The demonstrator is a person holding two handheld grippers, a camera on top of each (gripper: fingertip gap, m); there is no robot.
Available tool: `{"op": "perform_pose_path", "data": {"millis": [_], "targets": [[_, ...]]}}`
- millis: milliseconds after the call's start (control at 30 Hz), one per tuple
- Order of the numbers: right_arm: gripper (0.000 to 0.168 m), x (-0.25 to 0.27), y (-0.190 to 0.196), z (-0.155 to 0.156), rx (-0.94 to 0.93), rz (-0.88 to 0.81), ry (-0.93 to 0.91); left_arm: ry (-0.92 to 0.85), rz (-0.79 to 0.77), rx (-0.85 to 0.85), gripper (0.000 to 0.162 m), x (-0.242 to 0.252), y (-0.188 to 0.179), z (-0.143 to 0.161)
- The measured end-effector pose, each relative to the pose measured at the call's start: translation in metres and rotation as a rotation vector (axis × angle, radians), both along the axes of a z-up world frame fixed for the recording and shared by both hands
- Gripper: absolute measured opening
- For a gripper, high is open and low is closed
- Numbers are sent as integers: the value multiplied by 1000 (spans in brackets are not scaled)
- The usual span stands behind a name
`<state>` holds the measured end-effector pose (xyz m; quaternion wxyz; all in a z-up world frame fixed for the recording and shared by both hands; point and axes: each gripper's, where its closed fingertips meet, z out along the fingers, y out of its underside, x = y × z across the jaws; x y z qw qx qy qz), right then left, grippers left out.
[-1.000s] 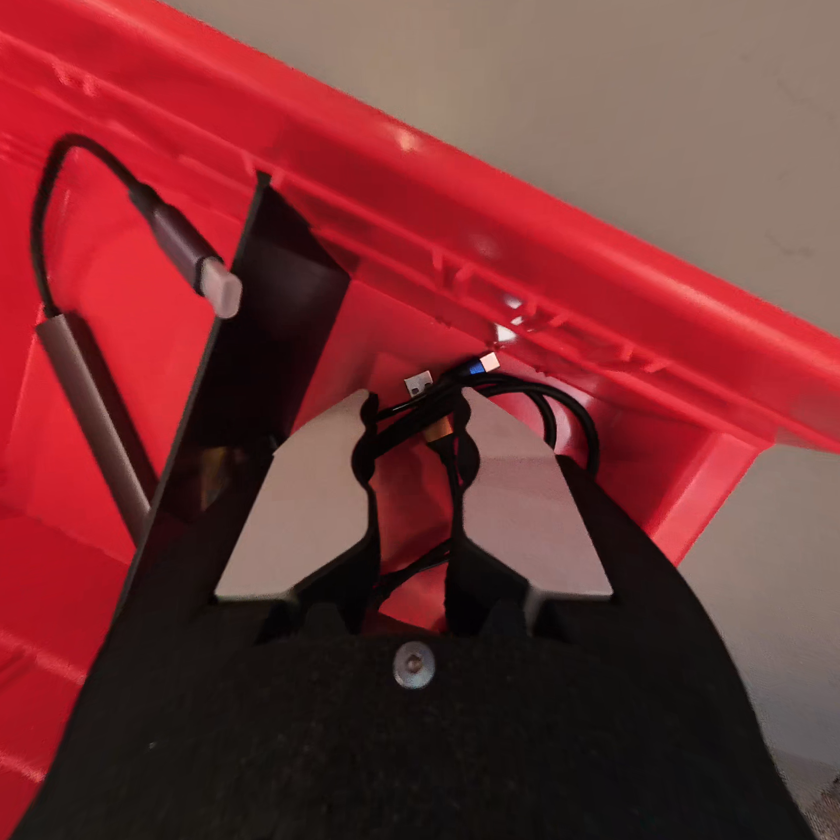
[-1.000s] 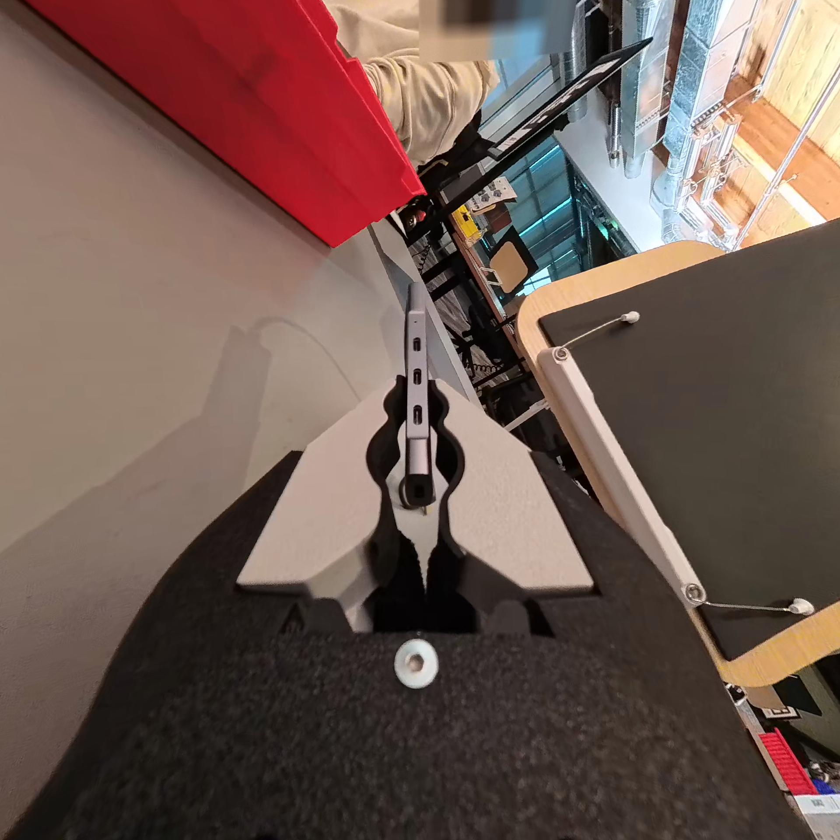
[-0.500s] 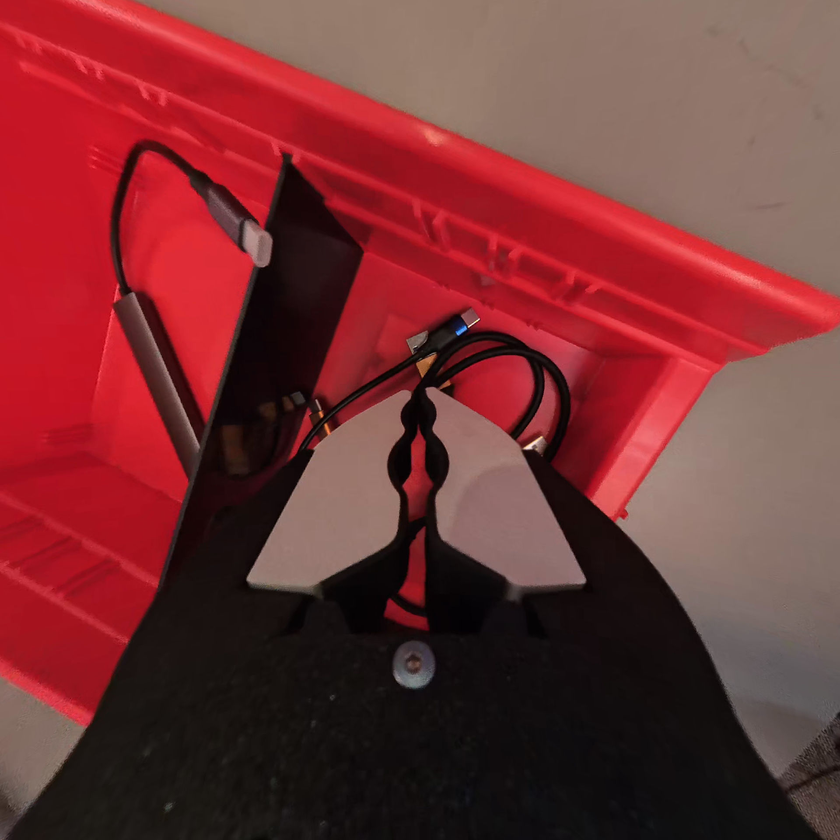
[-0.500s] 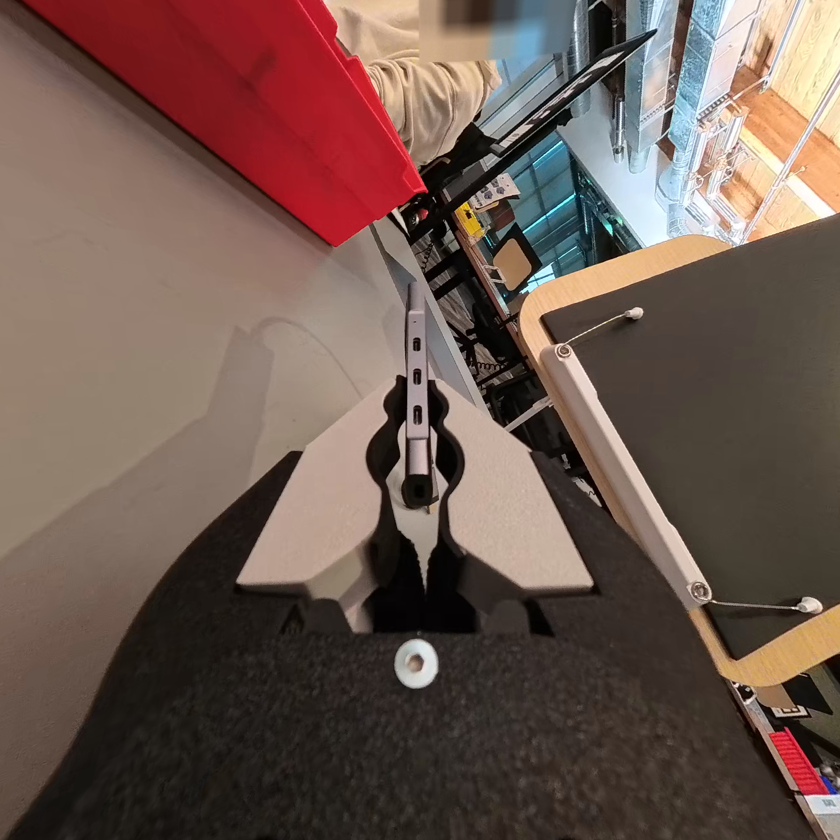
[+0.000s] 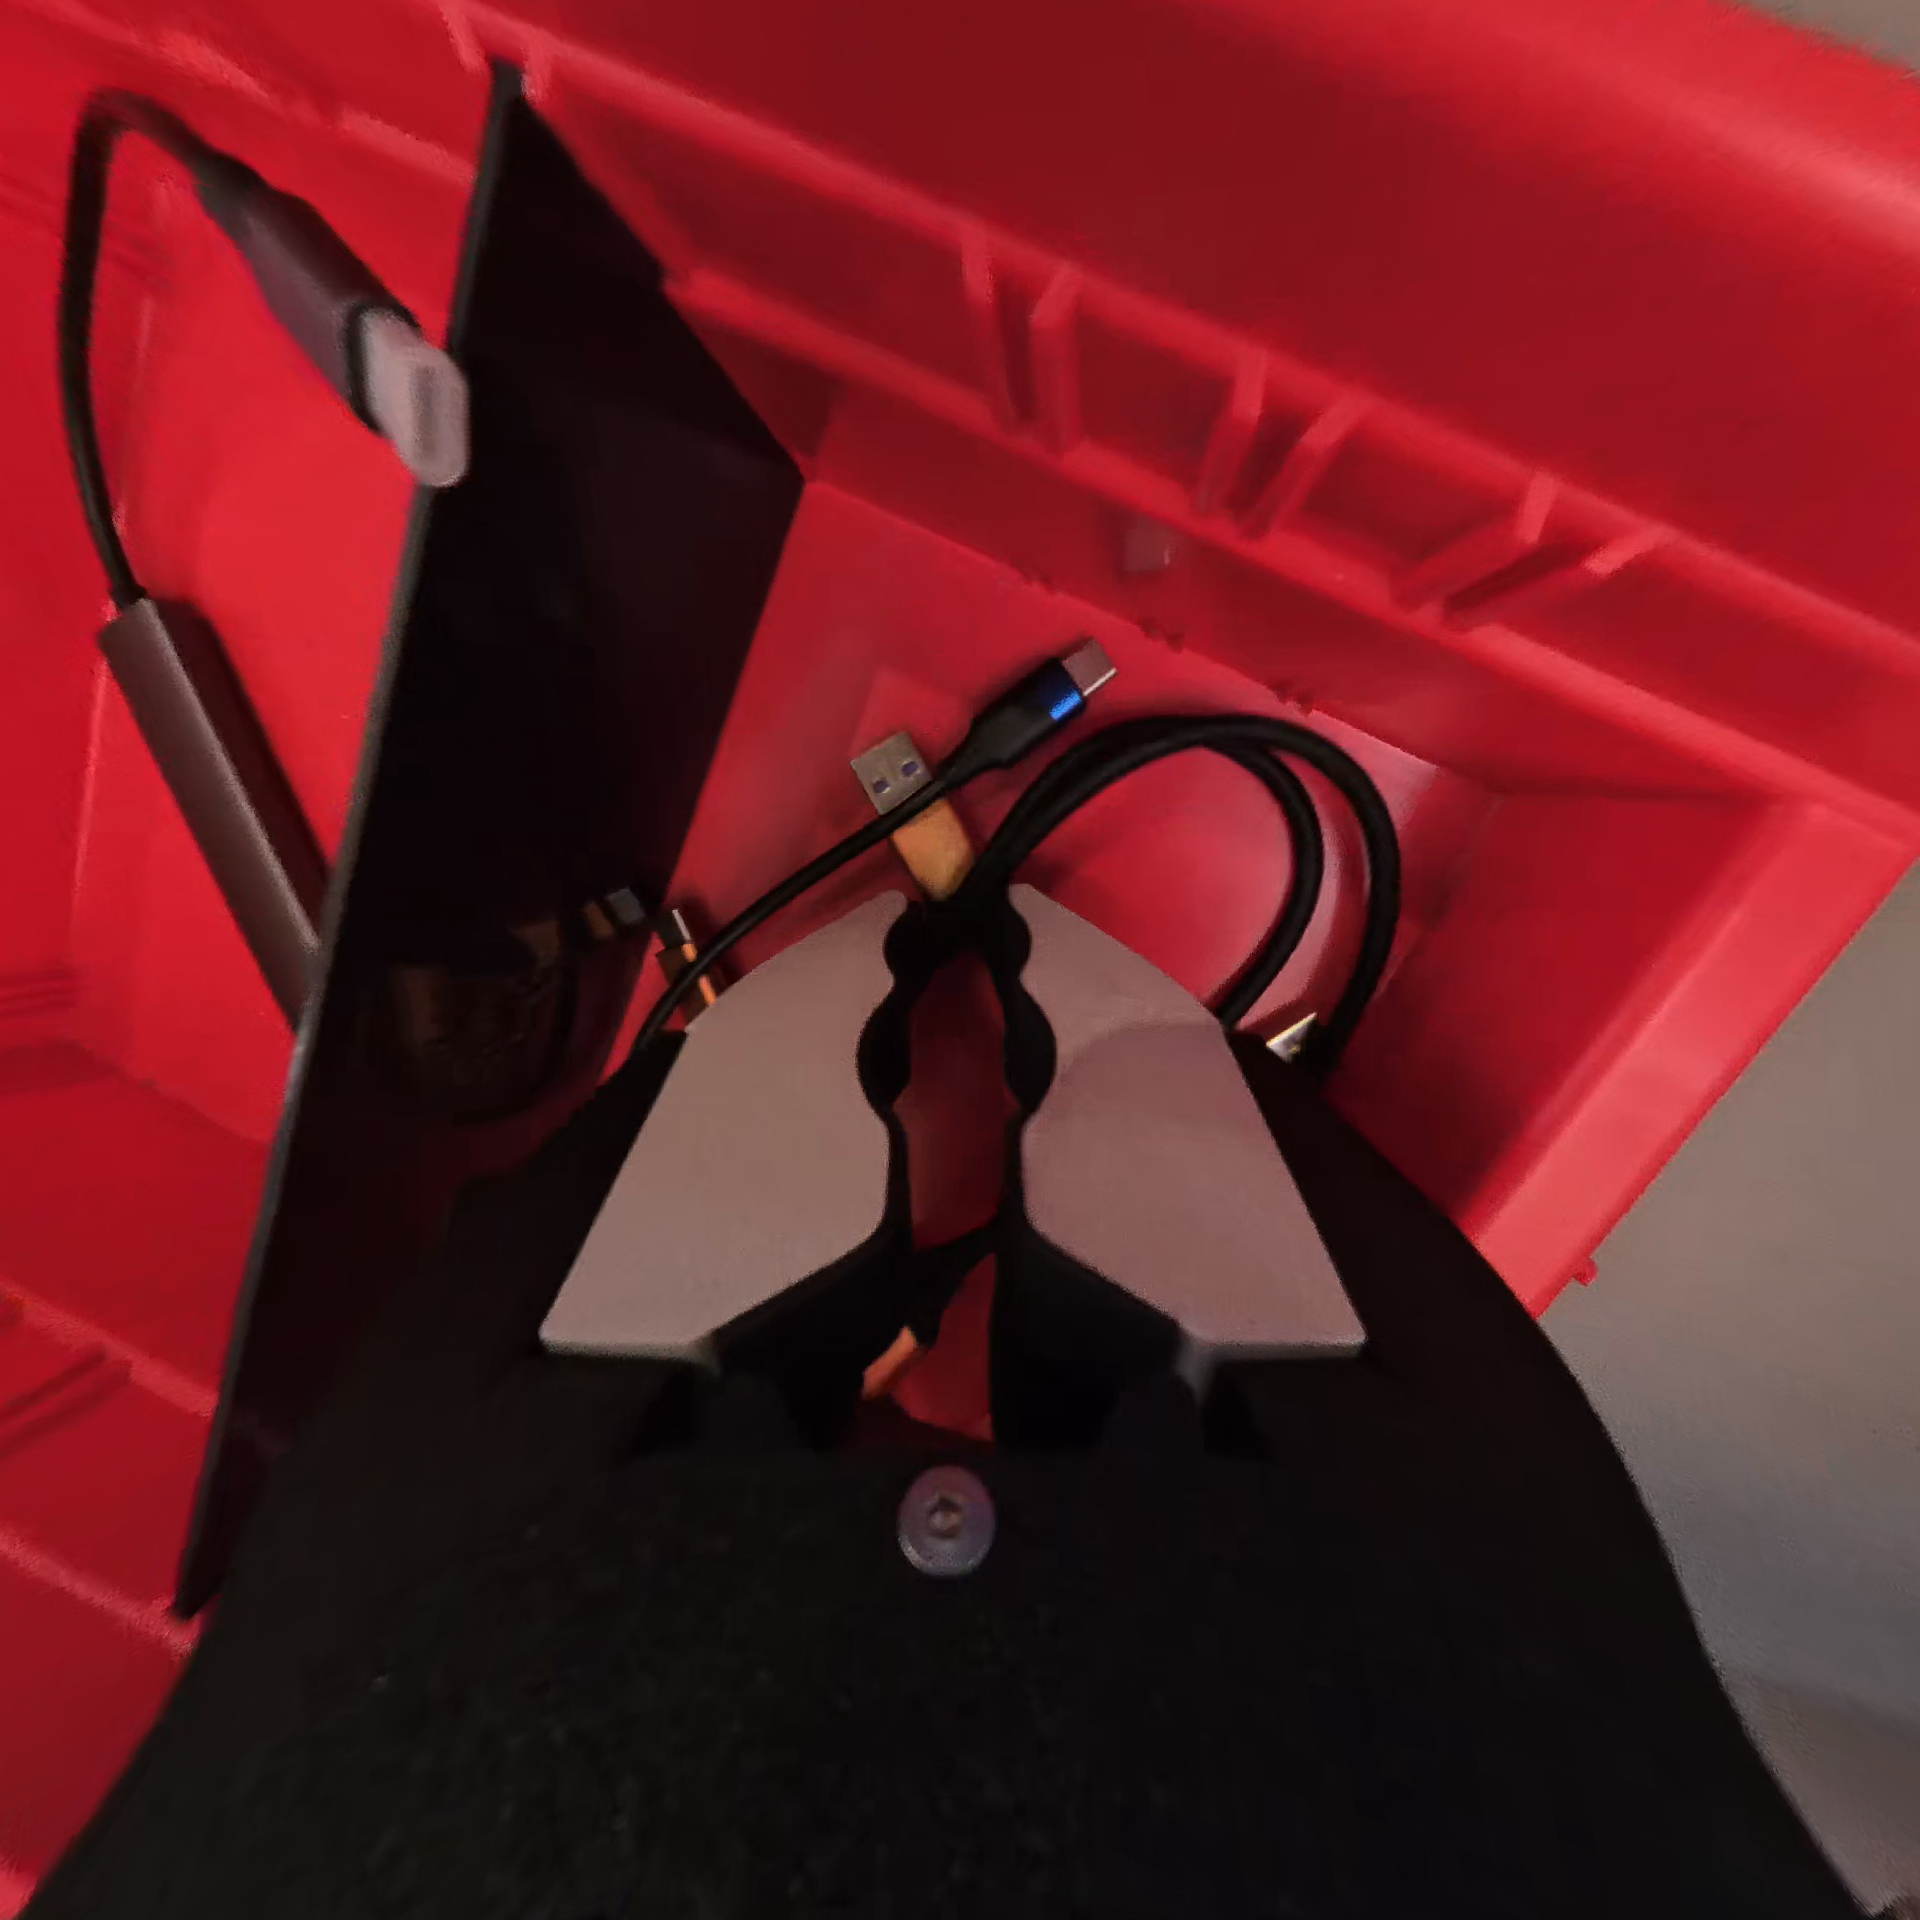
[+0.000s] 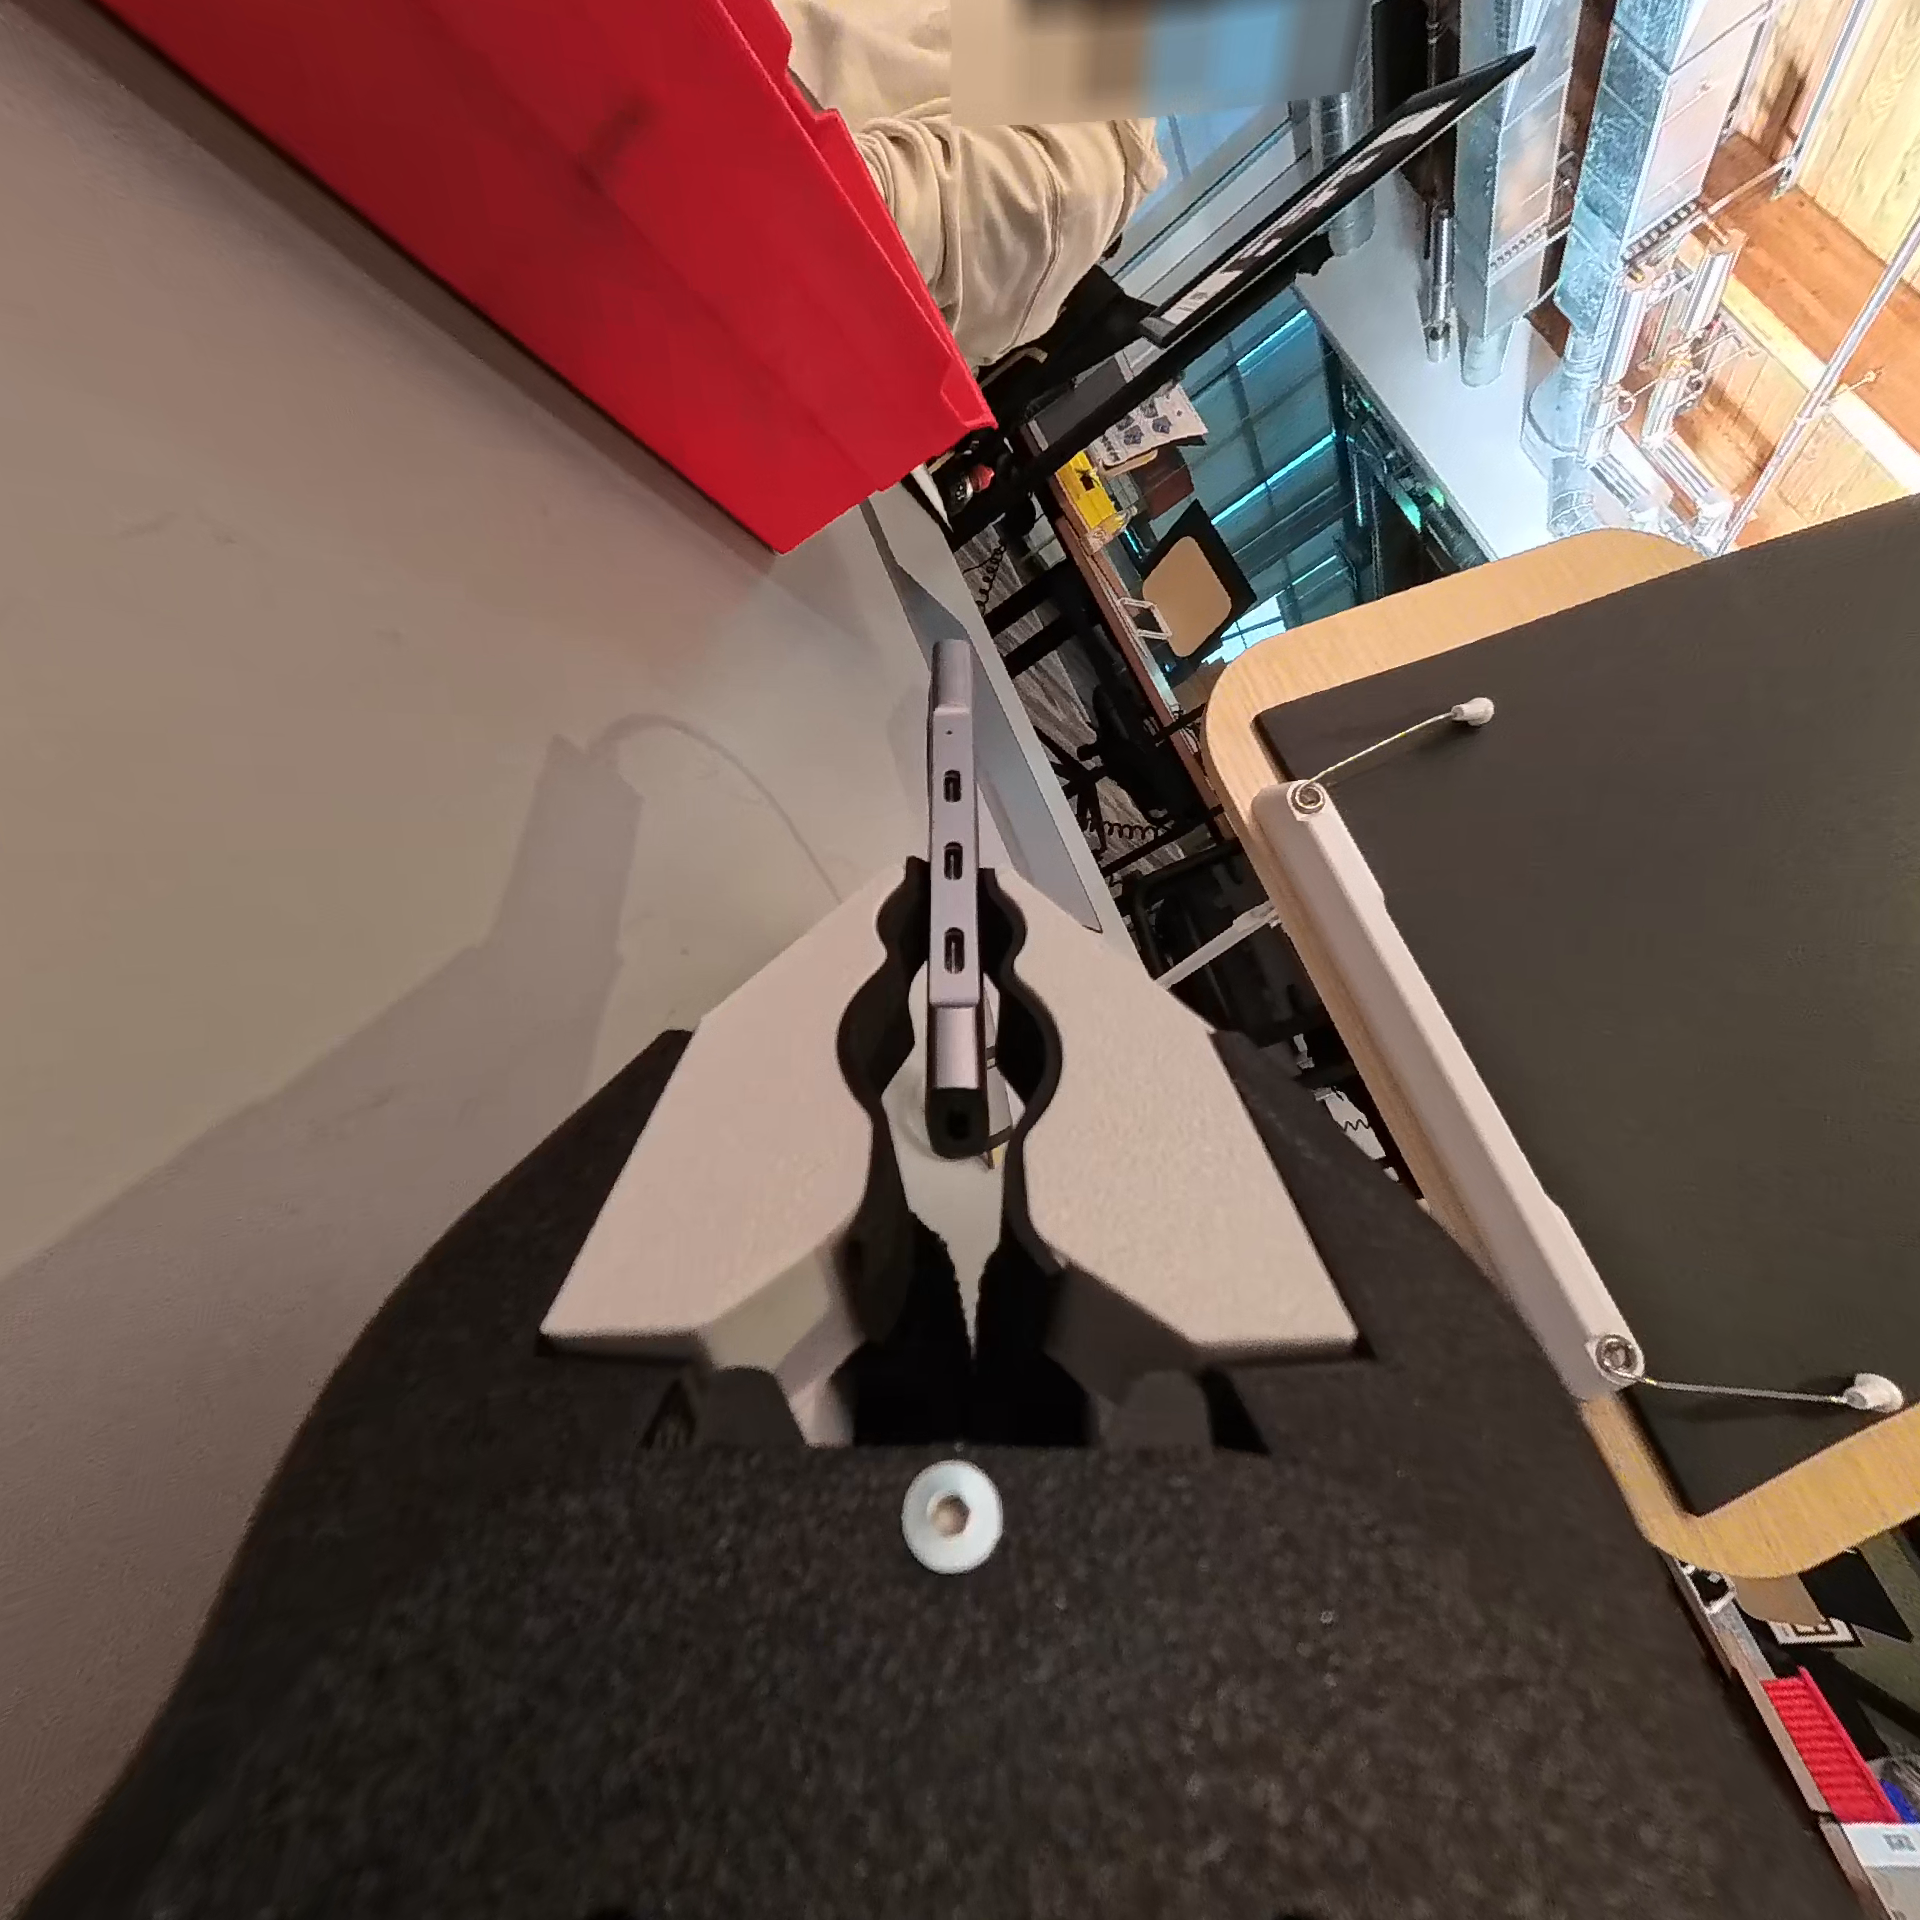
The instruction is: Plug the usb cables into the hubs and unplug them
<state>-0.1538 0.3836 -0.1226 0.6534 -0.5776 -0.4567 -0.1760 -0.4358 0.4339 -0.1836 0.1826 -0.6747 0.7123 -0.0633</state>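
Observation:
My left gripper (image 5: 961,909) is inside the right compartment of a red bin (image 5: 1247,312). Its tips are shut on a bundle of black cables (image 5: 1340,831) with a blue-banded plug (image 5: 1060,696) and an orange-sleeved plug (image 5: 935,842). A black divider (image 5: 582,623) stands to its left. Behind the divider lies a grey USB hub (image 5: 208,790) with its short cable and plug (image 5: 416,405). My right gripper (image 6: 961,904) is shut on another grey USB hub (image 6: 956,821), held edge-up over the grey table (image 6: 312,779), with its row of ports facing the camera.
The red bin (image 6: 582,208) stands at the far side of the table in the right wrist view, with a person's beige sleeve (image 6: 997,187) behind it. A black board with a wooden rim (image 6: 1610,935) is to the right. The grey table (image 5: 1766,1299) shows beside the bin. My right fingertips sit around 30 cm from my left ones.
My left gripper was open around the black cables and has shut on them; its view has shifted closer into the bin. My right gripper holds the hub almost still.

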Motion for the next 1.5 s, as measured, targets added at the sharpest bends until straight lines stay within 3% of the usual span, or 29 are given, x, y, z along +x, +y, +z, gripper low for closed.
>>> {"op": "perform_pose_path", "data": {"millis": [400,533,667,767,867,933,1033,1133,1200,1300,1367,1500], "targets": [[8,0,0,-1,-3,0,-4,-15,40,148,4,-11,15,32],[7,1,0,1,4,-4,1,-40,158,239,4,-18,35,59],[7,4,0,7,21,-14,27,-196,356,272,4,-27,45,118],[7,8,0,14,44,-23,60,-411,527,338,4,-31,39,183],[7,12,0,22,71,-36,93,-663,644,298,3,-28,5,245],[7,15,0,25,76,-42,111,-811,700,196,3,-17,-29,264],[7,17,0,27,78,-46,129,-914,717,-125,4,27,-93,235],[7,18,0,27,76,-46,133,-879,770,-426,4,75,-153,167],[7,16,-1,26,74,-40,128,-871,887,-554,4,96,-172,122],[7,14,-1,24,74,-36,112,-913,1130,-646,4,105,-181,68],[7,13,-2,24,74,-32,107,-952,1234,-640,4,105,-185,49],[8,12,-1,22,66,-28,102,-915,1246,-529,5,108,-207,35]]}}
